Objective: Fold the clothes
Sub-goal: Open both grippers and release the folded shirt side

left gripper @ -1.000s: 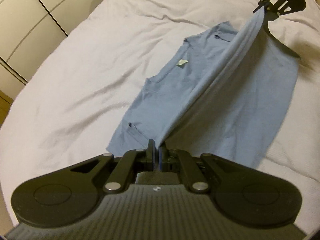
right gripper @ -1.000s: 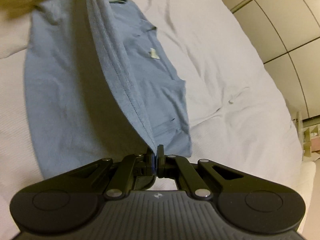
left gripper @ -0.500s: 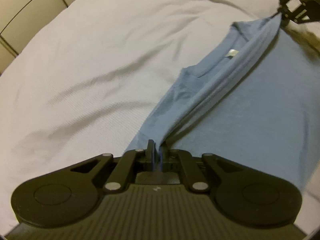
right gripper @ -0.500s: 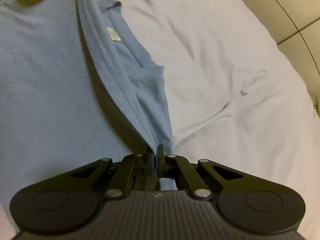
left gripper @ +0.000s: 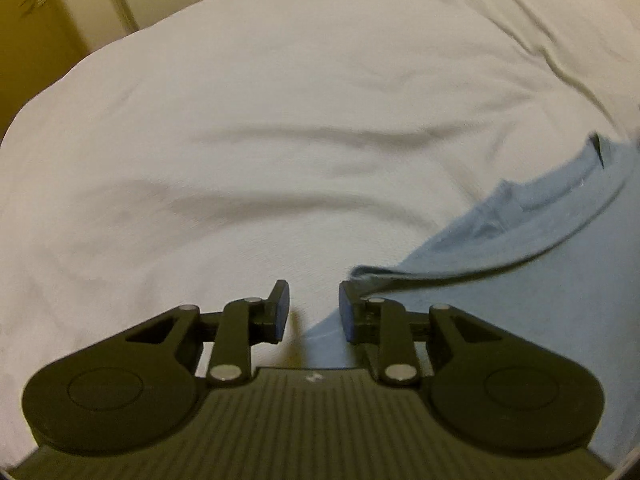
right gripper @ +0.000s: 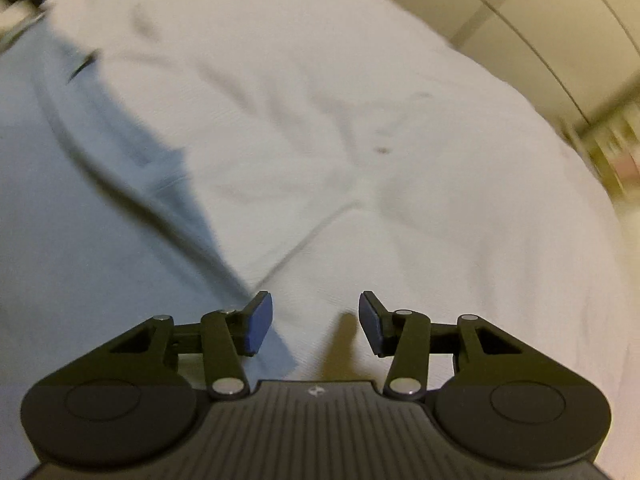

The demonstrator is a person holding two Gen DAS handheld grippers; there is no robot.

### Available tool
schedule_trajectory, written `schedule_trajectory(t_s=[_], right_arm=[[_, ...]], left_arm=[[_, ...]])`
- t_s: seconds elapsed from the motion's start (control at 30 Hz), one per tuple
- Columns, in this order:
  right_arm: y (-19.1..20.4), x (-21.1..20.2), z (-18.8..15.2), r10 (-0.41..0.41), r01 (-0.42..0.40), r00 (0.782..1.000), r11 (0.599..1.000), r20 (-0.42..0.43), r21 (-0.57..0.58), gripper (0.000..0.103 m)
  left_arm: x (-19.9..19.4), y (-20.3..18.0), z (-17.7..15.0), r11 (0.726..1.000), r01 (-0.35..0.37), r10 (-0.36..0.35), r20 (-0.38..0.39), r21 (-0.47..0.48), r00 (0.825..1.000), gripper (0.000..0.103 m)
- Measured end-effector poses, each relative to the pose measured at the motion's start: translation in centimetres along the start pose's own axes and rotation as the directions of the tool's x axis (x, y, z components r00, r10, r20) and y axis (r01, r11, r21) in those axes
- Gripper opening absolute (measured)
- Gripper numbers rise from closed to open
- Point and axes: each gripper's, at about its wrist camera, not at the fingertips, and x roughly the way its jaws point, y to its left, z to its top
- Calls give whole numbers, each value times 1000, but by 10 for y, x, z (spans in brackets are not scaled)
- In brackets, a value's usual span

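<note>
A light blue T-shirt (left gripper: 540,272) lies folded lengthwise on the white bed; its folded edge runs to the right of my left gripper. My left gripper (left gripper: 314,302) is open and empty, just above the sheet at the shirt's corner. In the right wrist view the same shirt (right gripper: 72,208) lies flat at the left. My right gripper (right gripper: 316,316) is open and empty, low over the sheet beside the shirt's other corner; its left finger (right gripper: 258,322) is over the shirt's edge.
The white bed sheet (left gripper: 260,140) with soft wrinkles fills most of both views (right gripper: 400,160). Cream wardrobe doors (right gripper: 540,20) stand beyond the bed. A yellowish door (left gripper: 36,24) shows at the far left.
Both grippers have lowered the shirt's lifted edge onto the bed and opened, letting go of it. The shirt now lies flat, folded over itself.
</note>
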Motion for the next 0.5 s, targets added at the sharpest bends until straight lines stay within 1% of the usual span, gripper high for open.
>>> schedule_trajectory(t_s=[0.03, 0.1, 0.13, 0.2, 0.23, 0.27, 0.33, 0.43, 0.47, 0.5], right_arm=[[-1, -6, 0, 9, -9, 1000, 1000, 13, 28, 46], [-4, -18, 1, 28, -31, 999, 996, 42, 80, 45], [0, -24, 1, 55, -60, 997, 995, 62, 79, 45], [17, -32, 3, 151, -156, 985, 986, 87, 62, 37], [25, -35, 4, 197, -203, 976, 978, 96, 52, 36], [35, -31, 7, 241, -245, 967, 969, 86, 43, 34], [55, -24, 12, 326, -329, 943, 944, 65, 24, 33], [85, -13, 20, 448, -448, 894, 894, 30, 3, 33], [91, -5, 24, 479, -479, 878, 878, 17, 8, 33], [96, 2, 30, 495, -495, 869, 869, 12, 1, 32]], left_arm=[[-4, 0, -2, 1000, 0, 0, 7, -2, 1000, 23], [-12, -9, -7, 999, 22, -23, 24, 34, 999, 22], [-16, -16, -10, 997, 55, -56, 28, 54, 998, 22], [-17, -31, -16, 988, 133, -135, 21, 84, 991, 23], [-13, -40, -18, 981, 169, -170, 7, 99, 985, 23], [-9, -49, -19, 972, 204, -204, -8, 113, 979, 23], [4, -65, -20, 957, 262, -260, -35, 126, 965, 23], [19, -83, -16, 944, 299, -296, -41, 141, 954, 23], [17, -78, -18, 950, 287, -285, -33, 124, 958, 23], [15, -73, -19, 956, 275, -274, -25, 106, 961, 23]])
